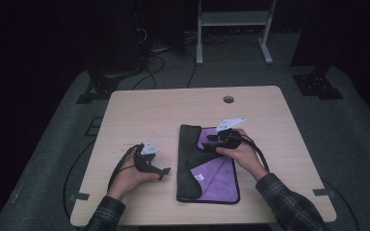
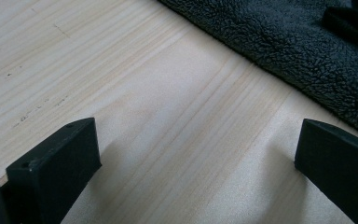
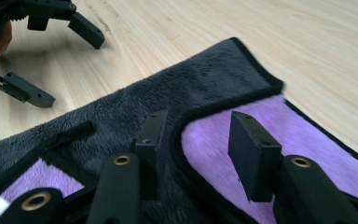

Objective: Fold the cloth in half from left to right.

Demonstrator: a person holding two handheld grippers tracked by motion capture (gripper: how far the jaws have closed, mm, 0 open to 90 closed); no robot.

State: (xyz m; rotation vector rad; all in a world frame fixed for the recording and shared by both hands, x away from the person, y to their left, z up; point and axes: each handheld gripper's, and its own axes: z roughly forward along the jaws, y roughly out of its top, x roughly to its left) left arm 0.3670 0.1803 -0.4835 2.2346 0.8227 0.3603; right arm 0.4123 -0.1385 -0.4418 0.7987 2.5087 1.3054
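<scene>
A cloth (image 1: 217, 179), purple on one face and dark grey on the other, lies at the middle of the table with its left side folded over as a dark flap (image 1: 188, 159). My right gripper (image 1: 211, 141) hovers low over the cloth's upper part. In the right gripper view its jaws (image 3: 198, 121) stand apart over the black-trimmed edge of the flap (image 3: 168, 88) and the purple face (image 3: 223, 154), pinching nothing. My left gripper (image 1: 164, 173) rests on bare wood left of the cloth, open (image 2: 196, 140), with the dark pile (image 2: 298, 46) just beyond its jaws. It also appears in the right gripper view (image 3: 67, 67).
The light wooden table (image 1: 139, 115) has a round cable hole (image 1: 228, 99) near its far edge. Beyond it on the grey floor stand a white metal frame (image 1: 231, 19), dark stand bases (image 1: 318, 84) and loose cables (image 1: 149, 62).
</scene>
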